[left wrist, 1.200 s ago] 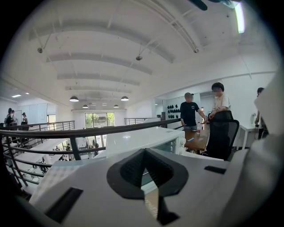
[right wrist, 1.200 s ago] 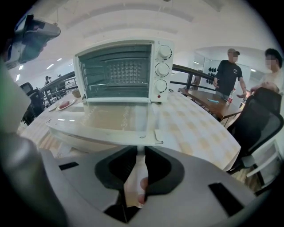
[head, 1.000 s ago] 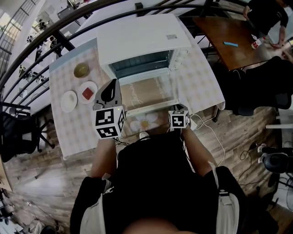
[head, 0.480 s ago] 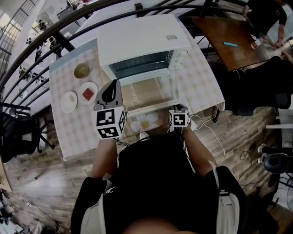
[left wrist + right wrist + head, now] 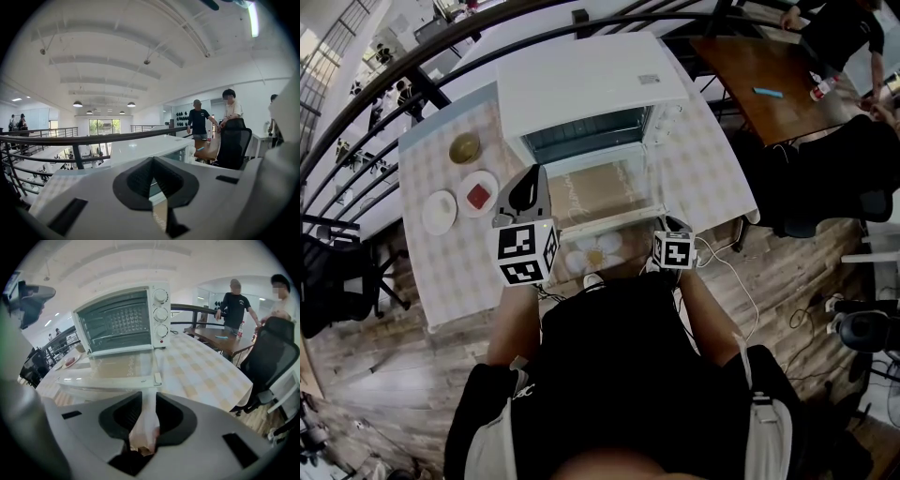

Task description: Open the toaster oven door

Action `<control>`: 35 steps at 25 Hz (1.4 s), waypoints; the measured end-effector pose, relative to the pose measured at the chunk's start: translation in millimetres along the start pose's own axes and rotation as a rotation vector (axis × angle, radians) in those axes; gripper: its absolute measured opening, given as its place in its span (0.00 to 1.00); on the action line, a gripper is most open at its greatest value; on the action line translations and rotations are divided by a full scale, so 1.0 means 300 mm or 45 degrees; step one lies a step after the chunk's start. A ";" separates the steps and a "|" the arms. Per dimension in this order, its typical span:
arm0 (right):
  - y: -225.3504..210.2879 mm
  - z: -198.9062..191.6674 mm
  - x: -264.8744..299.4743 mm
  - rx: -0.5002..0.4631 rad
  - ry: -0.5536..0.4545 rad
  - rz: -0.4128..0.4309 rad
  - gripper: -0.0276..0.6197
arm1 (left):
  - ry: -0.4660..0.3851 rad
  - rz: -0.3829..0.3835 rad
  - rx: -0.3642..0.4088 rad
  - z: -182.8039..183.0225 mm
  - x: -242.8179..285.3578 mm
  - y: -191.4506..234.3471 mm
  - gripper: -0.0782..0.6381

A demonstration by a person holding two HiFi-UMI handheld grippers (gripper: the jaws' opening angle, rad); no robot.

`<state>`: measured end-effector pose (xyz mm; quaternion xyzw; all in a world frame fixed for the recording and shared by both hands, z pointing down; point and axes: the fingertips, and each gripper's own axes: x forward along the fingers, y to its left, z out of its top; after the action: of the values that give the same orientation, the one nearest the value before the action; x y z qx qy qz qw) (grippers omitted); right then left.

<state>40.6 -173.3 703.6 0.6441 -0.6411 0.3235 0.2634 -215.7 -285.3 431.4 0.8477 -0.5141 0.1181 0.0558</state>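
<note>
The white toaster oven [image 5: 591,84] stands at the back of the checked table [image 5: 703,169]. Its glass door [image 5: 609,192] lies folded down flat towards me, handle [image 5: 614,223] at the near edge. My right gripper [image 5: 667,228] sits just off the handle's right end. In the right gripper view its jaws [image 5: 147,399] are opening, and the handle [image 5: 110,380] lies just ahead of them, not between them. My left gripper [image 5: 528,183] hovers at the door's left side, raised and tilted upward, shut [image 5: 152,180] with nothing in it.
A small bowl [image 5: 465,147], a plate with red sauce [image 5: 477,195] and a white plate [image 5: 440,211] sit on the table's left part. A white cable [image 5: 722,255] trails off the right edge. A black chair [image 5: 825,178] and a brown desk [image 5: 769,89] stand to the right.
My right gripper has drifted slightly right and back from the door handle. The door stays flat and the left gripper holds still.
</note>
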 end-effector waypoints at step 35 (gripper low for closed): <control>0.286 0.970 -0.654 -0.143 -1.192 0.182 0.04 | -0.155 0.039 -0.022 0.111 -0.075 0.026 0.13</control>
<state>-15.9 -267.4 359.4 0.6597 -0.7501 -0.0191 -0.0423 -227.9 -276.9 393.1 0.8449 -0.5305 0.0626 0.0300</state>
